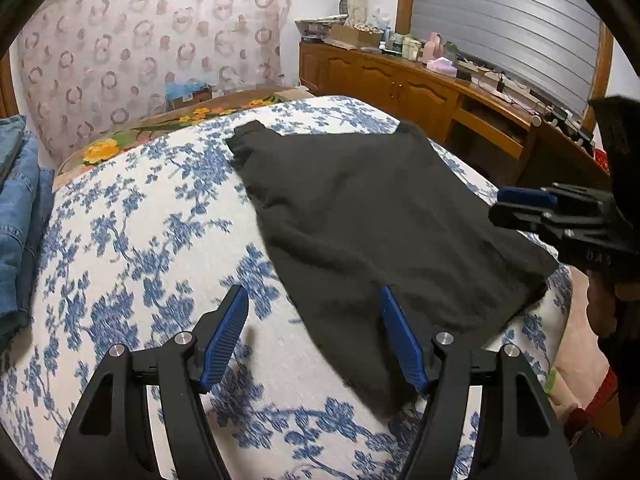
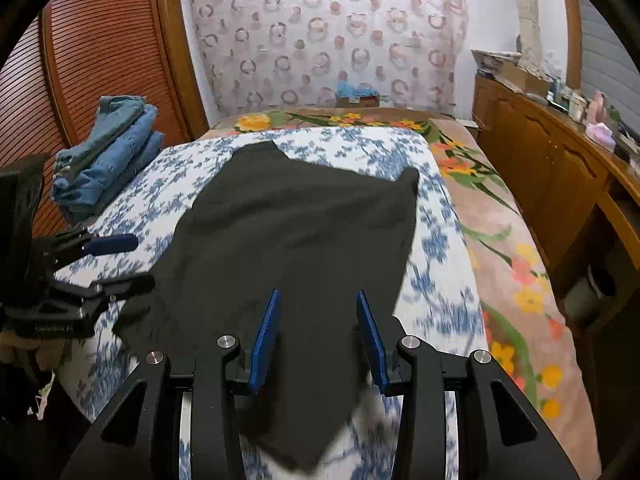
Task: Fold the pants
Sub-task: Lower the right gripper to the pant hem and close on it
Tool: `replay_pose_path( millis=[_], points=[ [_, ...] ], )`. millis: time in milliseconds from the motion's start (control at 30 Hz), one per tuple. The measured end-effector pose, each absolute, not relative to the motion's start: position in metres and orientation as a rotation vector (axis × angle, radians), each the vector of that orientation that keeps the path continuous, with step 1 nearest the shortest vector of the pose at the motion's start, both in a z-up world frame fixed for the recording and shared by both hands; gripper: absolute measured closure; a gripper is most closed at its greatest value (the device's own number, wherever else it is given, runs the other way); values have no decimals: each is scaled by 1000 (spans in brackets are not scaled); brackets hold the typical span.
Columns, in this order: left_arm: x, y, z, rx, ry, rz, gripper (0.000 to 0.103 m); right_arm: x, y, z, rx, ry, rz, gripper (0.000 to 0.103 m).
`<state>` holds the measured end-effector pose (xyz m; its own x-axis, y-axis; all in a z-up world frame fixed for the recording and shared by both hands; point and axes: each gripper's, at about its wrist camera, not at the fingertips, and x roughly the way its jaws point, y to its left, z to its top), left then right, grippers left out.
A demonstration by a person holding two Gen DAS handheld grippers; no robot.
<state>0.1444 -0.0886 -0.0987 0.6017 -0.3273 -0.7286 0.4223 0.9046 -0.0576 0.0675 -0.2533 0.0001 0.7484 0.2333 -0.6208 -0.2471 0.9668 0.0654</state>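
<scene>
The black pants [image 1: 380, 220] [image 2: 300, 220] lie folded and flat on a bed with a blue-flowered white sheet [image 1: 140, 240] [image 2: 436, 240]. My left gripper [image 1: 313, 294] is open over the pants' near left edge: one blue finger hangs above the sheet, the other above the black cloth. It also shows at the left edge of the right wrist view as the left gripper [image 2: 112, 264]. My right gripper [image 2: 318, 296] is open just above the pants' near end, with nothing pinched between its pads. From the left wrist view, the right gripper [image 1: 524, 208] hovers at the pants' right side.
A stack of folded blue jeans [image 2: 108, 152] [image 1: 16, 200] sits at the bed's left side. A floral blanket [image 2: 500, 240] covers the right strip of the bed. A cluttered wooden cabinet [image 1: 420, 92] [image 2: 540, 168] runs along the right wall. A louvred wooden door [image 2: 80, 60] stands at left.
</scene>
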Motion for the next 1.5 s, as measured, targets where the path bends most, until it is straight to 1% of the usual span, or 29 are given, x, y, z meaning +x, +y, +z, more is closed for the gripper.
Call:
replay_pose_path(
  millis=[267, 300, 333, 367, 567, 1367, 1500],
  points=[
    [123, -89, -106, 134, 826, -472, 34, 41, -267, -8, 6, 679, 220, 62],
    [123, -88, -106, 130, 826, -479, 36, 37, -265, -9, 3, 679, 216, 62],
    [122, -88, -106, 120, 826, -489, 44, 36, -266, -10, -2, 684, 215, 62],
    [121, -87, -106, 110, 828, -499, 47, 35, -264, -12, -6, 688, 214, 62],
    [119, -89, -112, 138, 851, -489, 54, 35, -255, -18, -5, 711, 208, 62],
    [115, -82, -113, 155, 838, -464, 54, 23, -257, -22, 18, 701, 218, 62],
    [115, -82, -113, 154, 840, -465, 54, 25, -255, -22, 15, 701, 235, 71]
  ],
)
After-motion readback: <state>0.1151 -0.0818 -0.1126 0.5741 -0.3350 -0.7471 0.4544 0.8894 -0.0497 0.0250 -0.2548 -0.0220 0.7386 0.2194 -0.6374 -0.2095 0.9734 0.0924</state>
